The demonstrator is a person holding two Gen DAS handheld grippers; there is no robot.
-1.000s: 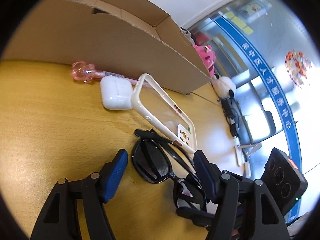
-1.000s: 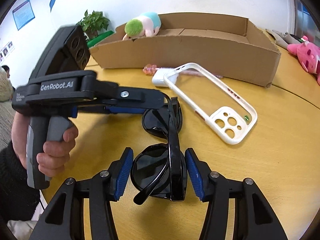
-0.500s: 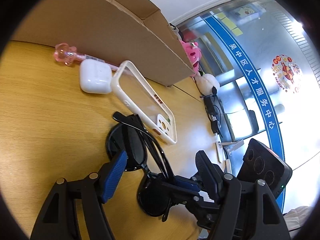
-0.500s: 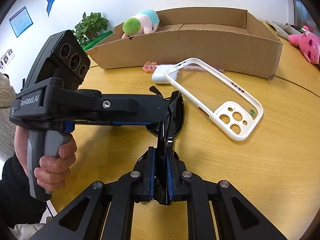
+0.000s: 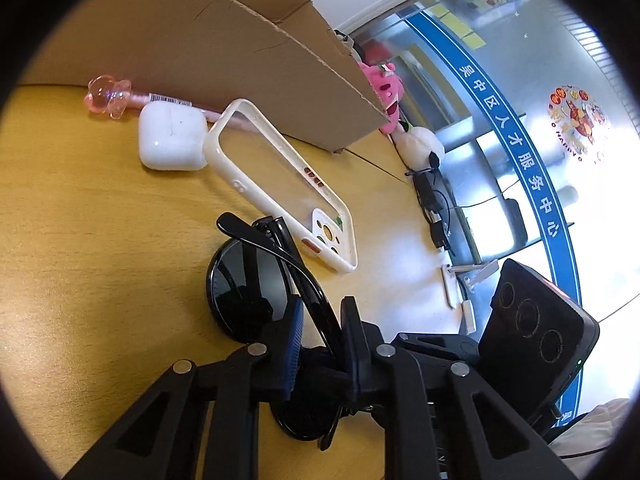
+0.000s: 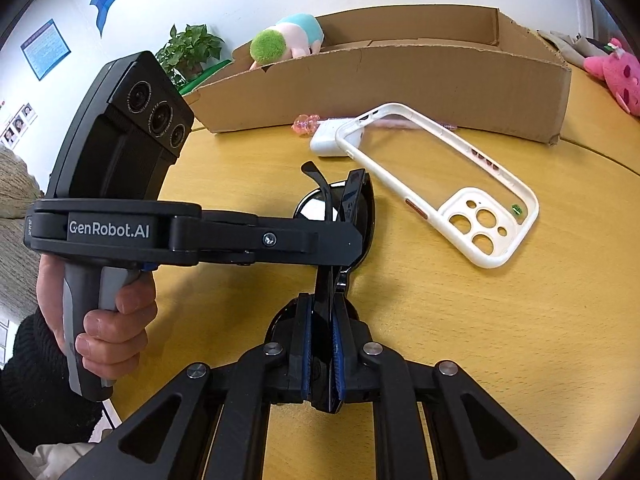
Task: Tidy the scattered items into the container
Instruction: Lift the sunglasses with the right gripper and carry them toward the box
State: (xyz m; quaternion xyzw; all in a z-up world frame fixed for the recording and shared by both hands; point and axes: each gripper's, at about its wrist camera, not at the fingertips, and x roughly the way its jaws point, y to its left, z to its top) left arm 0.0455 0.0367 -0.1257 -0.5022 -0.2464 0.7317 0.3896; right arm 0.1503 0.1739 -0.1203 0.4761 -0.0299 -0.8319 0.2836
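- The glossy black plastic sunglasses (image 6: 344, 216) with round dark lenses stand on edge on the smooth yellow wooden table (image 6: 500, 340), gripped from both ends.
- The right gripper (image 6: 320, 354) has its ribbed blue pads pressed flat against one lens.
- The left gripper (image 5: 320, 332) is clenched on the folded temple arm and frame beside the other lens.
- Just beyond lie a cream, rounded-corner phone case (image 6: 440, 180) with a clear back, a white glossy earbud case (image 5: 172, 142) and a translucent pink bear-topped pen (image 5: 116, 96), against the corrugated brown cardboard box (image 6: 400, 88).
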